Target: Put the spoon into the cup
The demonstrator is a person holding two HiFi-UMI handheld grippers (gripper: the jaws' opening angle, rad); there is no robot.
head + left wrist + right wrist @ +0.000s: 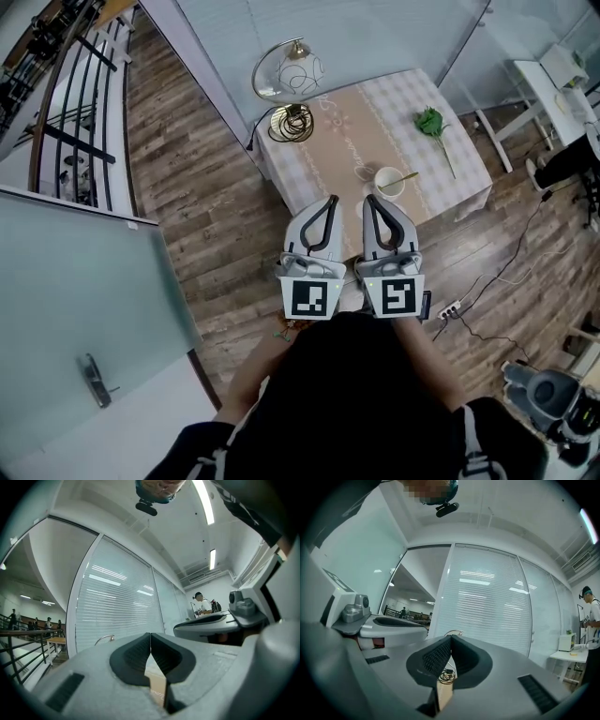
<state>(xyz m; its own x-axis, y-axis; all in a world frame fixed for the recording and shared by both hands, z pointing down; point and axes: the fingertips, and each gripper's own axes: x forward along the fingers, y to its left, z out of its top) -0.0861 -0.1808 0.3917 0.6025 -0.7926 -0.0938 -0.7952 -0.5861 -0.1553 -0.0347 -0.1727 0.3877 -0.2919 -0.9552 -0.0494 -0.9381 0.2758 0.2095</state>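
Already the spoon [405,177] leans inside the cup [387,183] on the table [364,124], just beyond the tips of the right gripper [369,200]. It and the left gripper [332,201] sit side by side, both clenched on nothing.

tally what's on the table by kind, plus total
Brass table lamp with glass shade: 1
White ceramic cup: 1
Gold metal spoon, handle sticking out of the cup: 1
Green leafy sprig: 1
Total: 4
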